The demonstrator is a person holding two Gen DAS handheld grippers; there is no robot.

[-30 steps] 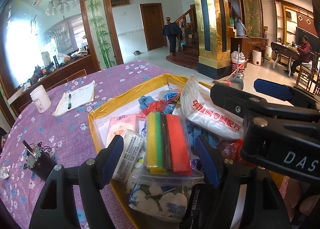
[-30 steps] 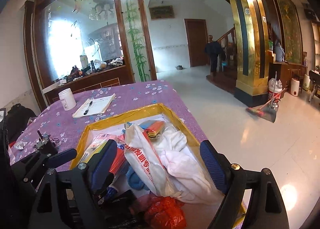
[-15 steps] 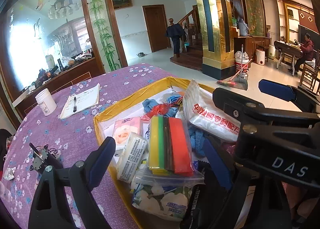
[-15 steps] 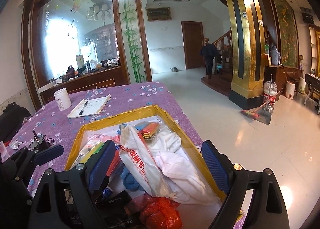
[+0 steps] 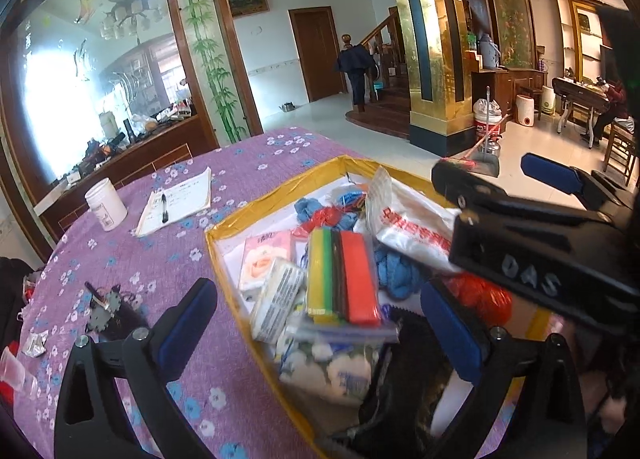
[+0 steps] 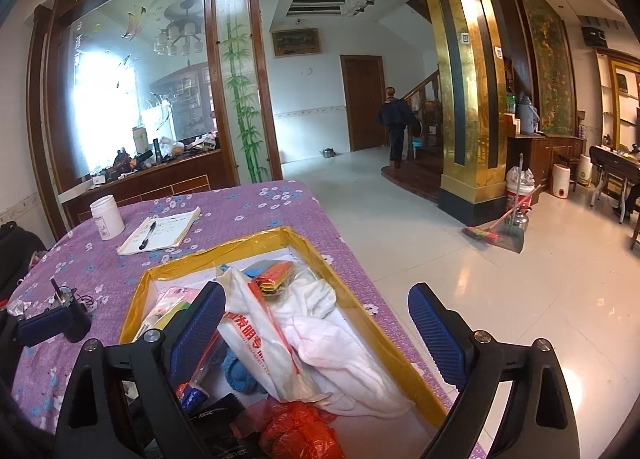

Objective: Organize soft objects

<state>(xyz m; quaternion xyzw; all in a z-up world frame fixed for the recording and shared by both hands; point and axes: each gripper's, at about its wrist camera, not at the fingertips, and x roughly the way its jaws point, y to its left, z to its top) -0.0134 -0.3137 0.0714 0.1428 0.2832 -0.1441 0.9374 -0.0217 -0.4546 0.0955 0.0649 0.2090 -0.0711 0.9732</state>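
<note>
Yellow-rimmed tray (image 5: 276, 195) holds soft packets beneath both wide-open tongs.

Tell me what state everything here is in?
Left gripper: open, jaws just widened, holding nothing.
Right gripper: open, empty.
Tray: filled with soft items.
Clay bag: lying on top, zip shut.
Notebook: closed, pen on it.
Jar: upright, lidded.

Each of the 2 handheld tools, the left gripper (image 5: 320, 331) and the right gripper (image 6: 316, 331), pairs glossy black plastic arms with 2 ribbed blue pads (image 6: 436, 339). Silver screw heads dot the arm joints. Pale letters reading "DAS" mark the right gripper's black body in the left wrist view.
</note>
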